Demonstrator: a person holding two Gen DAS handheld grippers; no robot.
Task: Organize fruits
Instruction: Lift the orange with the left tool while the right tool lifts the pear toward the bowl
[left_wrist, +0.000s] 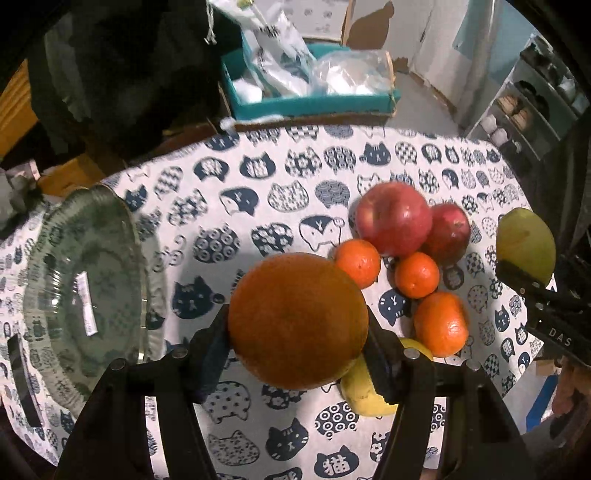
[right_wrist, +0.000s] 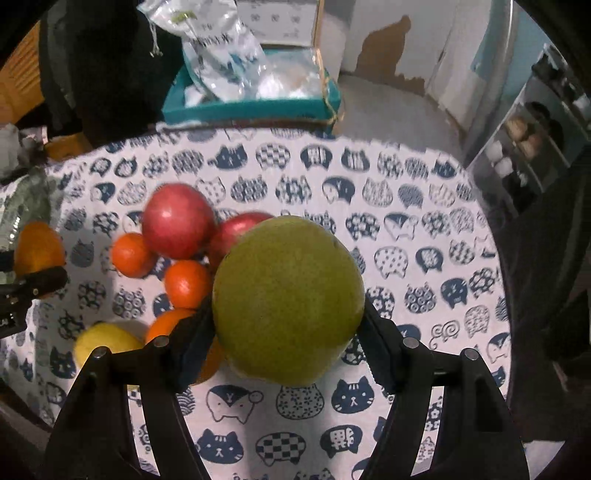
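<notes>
Cat-print cloth (right_wrist: 406, 229) covered the table where the fruit sorting took place, with a teal box (left_wrist: 310, 103) of plastic bags beyond its far edge and a shelf unit at far right.

At the centre of the left wrist view, the left gripper (left_wrist: 297, 343) was clenched on a large orange (left_wrist: 295, 317), its black fingers pressing the fruit's two sides. The right gripper (right_wrist: 288, 332) likewise clasped a green pear (right_wrist: 288, 299), the pads set against the widest part of the fruit. Both fruits appeared to hang clear of the cloth.

Just right of the orange lay the remaining pile: two red apples (left_wrist: 395, 218) touching each other, three mandarins (left_wrist: 417, 275) in front of them, and a yellow lemon (left_wrist: 365, 391) nearest the camera, partly hidden behind the left gripper's right finger. A clear glass plate (left_wrist: 85, 295) sat at the table's left edge, seemingly the likely destination.

The risk appeared to lie in the grips: each round, smooth fruit was held only at two narrow points, so a tilt or jolt could let it roll out and drop onto the pile, scattering the mandarins. Too hard a squeeze might bruise the pear. A heavy landing could also chip the glass plate, and the two grippers, travelling close together, could knock into one another.
</notes>
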